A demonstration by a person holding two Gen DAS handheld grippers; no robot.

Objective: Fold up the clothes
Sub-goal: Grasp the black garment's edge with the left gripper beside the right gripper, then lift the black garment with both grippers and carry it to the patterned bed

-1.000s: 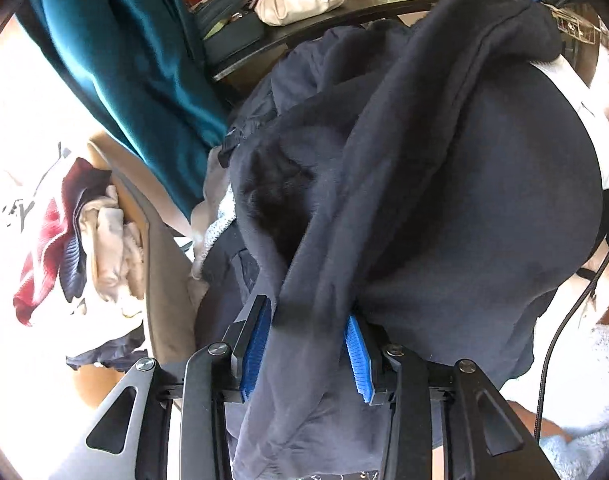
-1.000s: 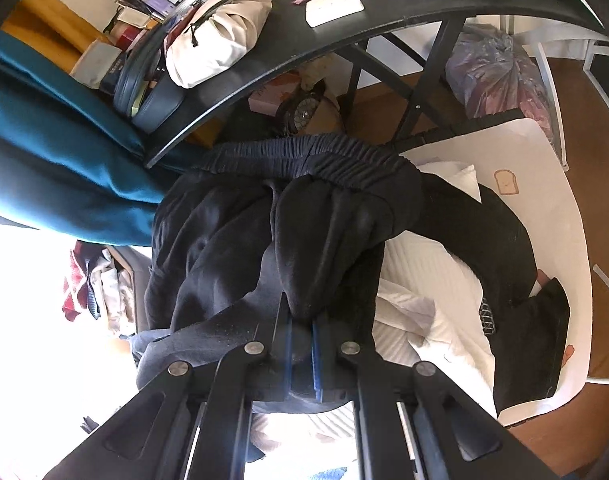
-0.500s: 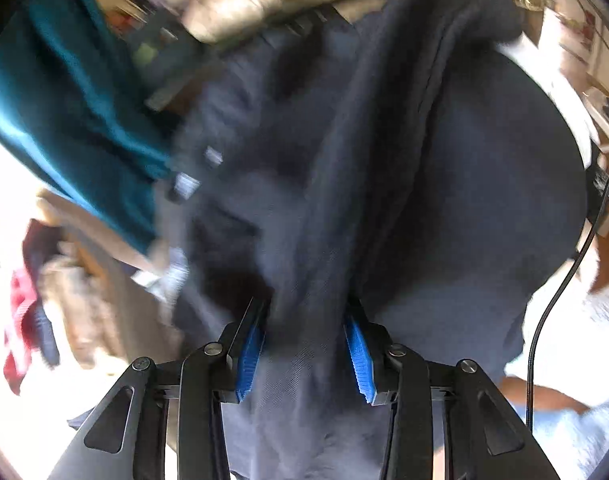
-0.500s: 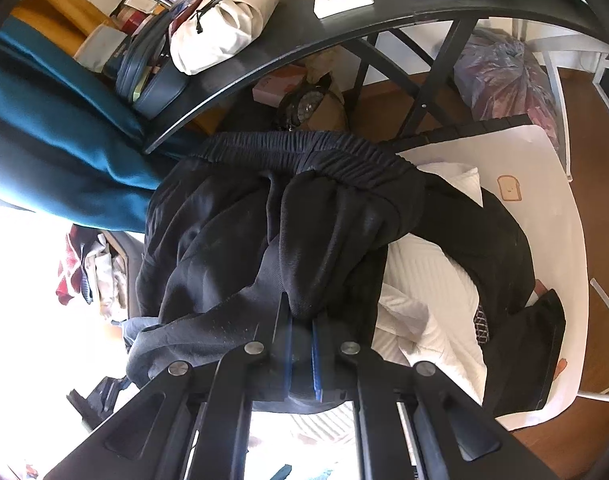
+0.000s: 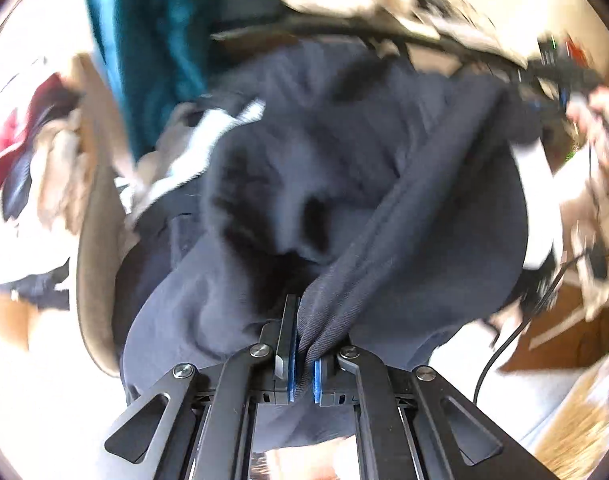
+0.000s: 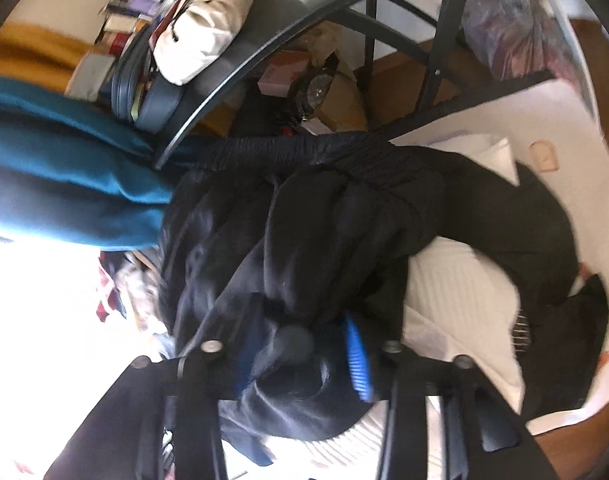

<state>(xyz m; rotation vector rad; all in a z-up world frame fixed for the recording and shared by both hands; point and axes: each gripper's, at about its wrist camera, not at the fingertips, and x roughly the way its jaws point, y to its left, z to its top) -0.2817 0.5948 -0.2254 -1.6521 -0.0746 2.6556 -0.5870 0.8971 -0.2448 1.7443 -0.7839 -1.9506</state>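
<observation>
**Dark navy garment pinched in one claw, slipping free of the other**

Navy cloth fills both views. The left claw point(image 5: 302, 354) is clamped tight on a ridge of the garment point(image 5: 384, 184), its blue pads squeezing the seam between them. The rest of the cloth bulges up and away in heavy folds; this view is blurred. The right claw point(image 6: 304, 356) is opening: its blue pads point(image 6: 356, 358) stand half apart, and a dark bunch of the garment point(image 6: 304, 240) lies loosely between them, not pressed. The garment is draped over white bedding point(image 6: 456, 292) on a bed, its elastic waistband towards a black desk point(image 6: 264, 32). A cream bag point(image 6: 202, 36) sits on the desk. A teal curtain point(image 6: 64, 168) hangs at the left.
</observation>
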